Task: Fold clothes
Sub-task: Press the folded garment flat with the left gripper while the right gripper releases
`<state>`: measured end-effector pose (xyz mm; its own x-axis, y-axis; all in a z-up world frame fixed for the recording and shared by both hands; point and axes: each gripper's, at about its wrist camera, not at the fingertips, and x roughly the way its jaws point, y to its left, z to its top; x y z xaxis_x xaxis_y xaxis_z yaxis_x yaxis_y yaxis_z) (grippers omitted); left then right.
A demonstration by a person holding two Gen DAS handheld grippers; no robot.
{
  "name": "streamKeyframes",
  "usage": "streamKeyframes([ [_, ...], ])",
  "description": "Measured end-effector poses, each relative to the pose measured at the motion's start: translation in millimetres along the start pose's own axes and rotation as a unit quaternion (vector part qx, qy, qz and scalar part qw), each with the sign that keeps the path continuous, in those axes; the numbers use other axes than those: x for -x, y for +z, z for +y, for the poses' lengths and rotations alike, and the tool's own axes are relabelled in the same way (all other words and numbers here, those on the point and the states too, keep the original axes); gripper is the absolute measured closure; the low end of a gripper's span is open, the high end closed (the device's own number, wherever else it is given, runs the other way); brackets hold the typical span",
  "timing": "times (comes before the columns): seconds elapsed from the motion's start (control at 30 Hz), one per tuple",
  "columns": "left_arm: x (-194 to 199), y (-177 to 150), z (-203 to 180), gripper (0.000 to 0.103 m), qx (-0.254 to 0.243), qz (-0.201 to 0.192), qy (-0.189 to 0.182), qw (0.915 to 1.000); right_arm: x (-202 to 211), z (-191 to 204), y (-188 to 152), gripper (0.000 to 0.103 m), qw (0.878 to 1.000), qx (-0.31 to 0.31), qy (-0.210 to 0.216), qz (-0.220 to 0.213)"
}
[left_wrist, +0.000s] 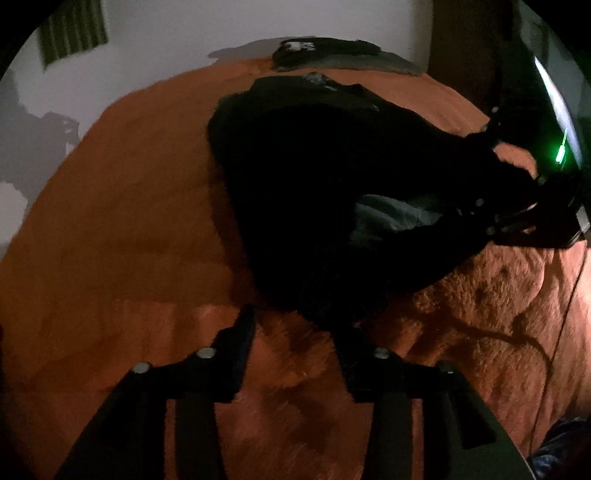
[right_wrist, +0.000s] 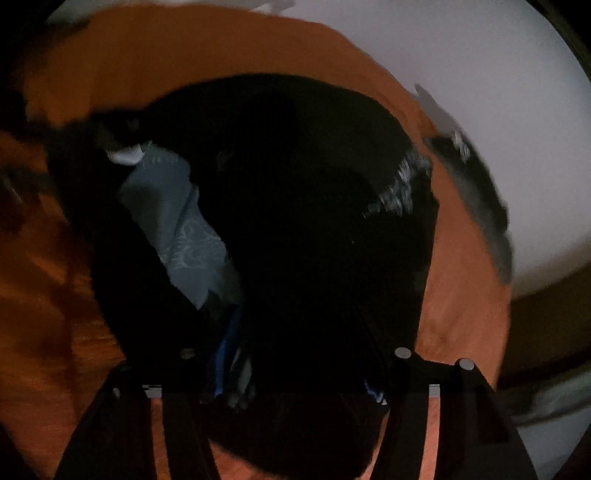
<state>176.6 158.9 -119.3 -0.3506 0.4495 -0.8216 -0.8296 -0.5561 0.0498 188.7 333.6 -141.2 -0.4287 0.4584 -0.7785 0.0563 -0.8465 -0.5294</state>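
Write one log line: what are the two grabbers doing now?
left gripper: open, empty | right gripper: lifting black garment | orange blanket: underneath

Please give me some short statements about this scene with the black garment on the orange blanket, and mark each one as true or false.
1. The black garment lies on an orange blanket. True.
2. The left gripper is shut on the garment. False: its fingers are spread, with blanket showing between them.
3. The right gripper has garment cloth between its fingers. True.
4. The wall behind the bed is dark green. False: it is pale.
5. More dark clothing lies at the bed's far edge. True.
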Motion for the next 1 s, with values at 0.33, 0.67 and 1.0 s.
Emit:
streamKeyframes([
  [0.33,-3,9,11,0.046,0.046,-0.002,-0.036,0.9983,35,-45,41,0.093,0.994,-0.076,-0.053,-0.058],
  [0.67,-18,48,-18,0.033,0.131,-0.003,-0.122,0.9838,123,-189,1,0.097,0.912,-0.369,0.098,-0.151],
  [1.0,-49,48,-40,0.033,0.172,0.025,-0.102,0.9795,115,-226,-98,0.097,0.842,-0.515,0.085,-0.135],
])
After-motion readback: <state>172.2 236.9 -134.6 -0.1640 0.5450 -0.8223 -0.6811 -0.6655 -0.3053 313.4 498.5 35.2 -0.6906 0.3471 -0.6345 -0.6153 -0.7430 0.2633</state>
